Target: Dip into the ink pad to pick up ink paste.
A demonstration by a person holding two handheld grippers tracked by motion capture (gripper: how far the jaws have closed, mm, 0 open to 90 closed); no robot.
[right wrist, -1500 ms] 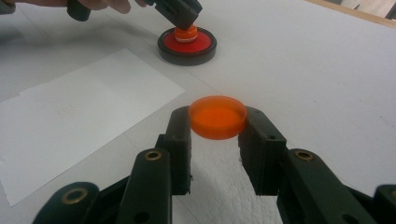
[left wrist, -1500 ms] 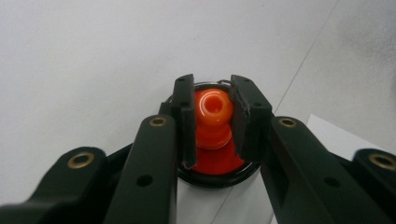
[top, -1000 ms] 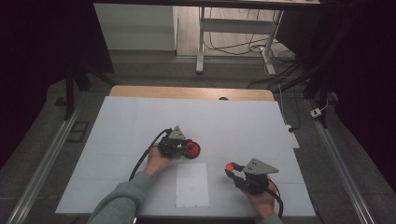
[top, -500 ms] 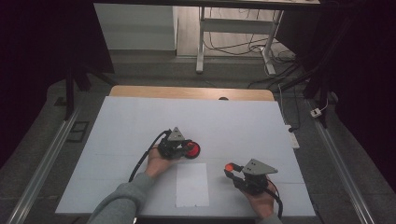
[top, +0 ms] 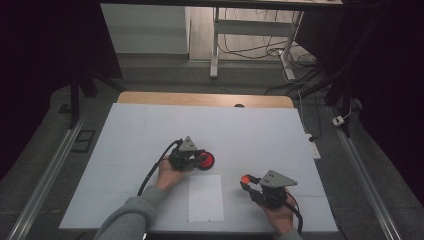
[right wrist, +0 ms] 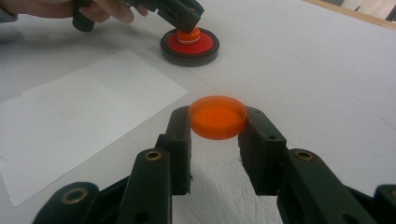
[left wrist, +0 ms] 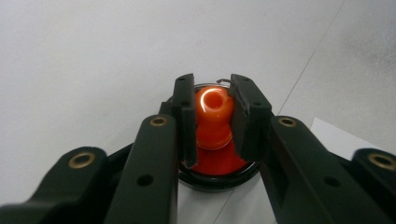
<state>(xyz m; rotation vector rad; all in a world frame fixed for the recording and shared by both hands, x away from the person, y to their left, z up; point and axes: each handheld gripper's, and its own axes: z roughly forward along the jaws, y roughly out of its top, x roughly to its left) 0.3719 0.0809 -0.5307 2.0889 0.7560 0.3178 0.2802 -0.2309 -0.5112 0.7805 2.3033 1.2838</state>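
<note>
The white-covered bench (top: 150,130) carried a blank paper sheet (top: 205,198) near its front edge, lying between the two hands. Just beyond the sheet's far edge stood a black-rimmed red disc (top: 205,160), and the left tongs (top: 204,159) pinched the orange knob (left wrist: 213,107) rising from its middle. The right tongs (top: 245,180) held a small orange cap (right wrist: 217,116) off the bench, right of the sheet.

The cap was gripped only at its rim, so a tilt or slackened squeeze could have popped it free. A sideways pull on the knob might have dragged the whole disc along.

The high view gave the layout; the left gripper view revealed the knob's hollow top, and the right gripper view showed the cap as an open, shallow cup.
</note>
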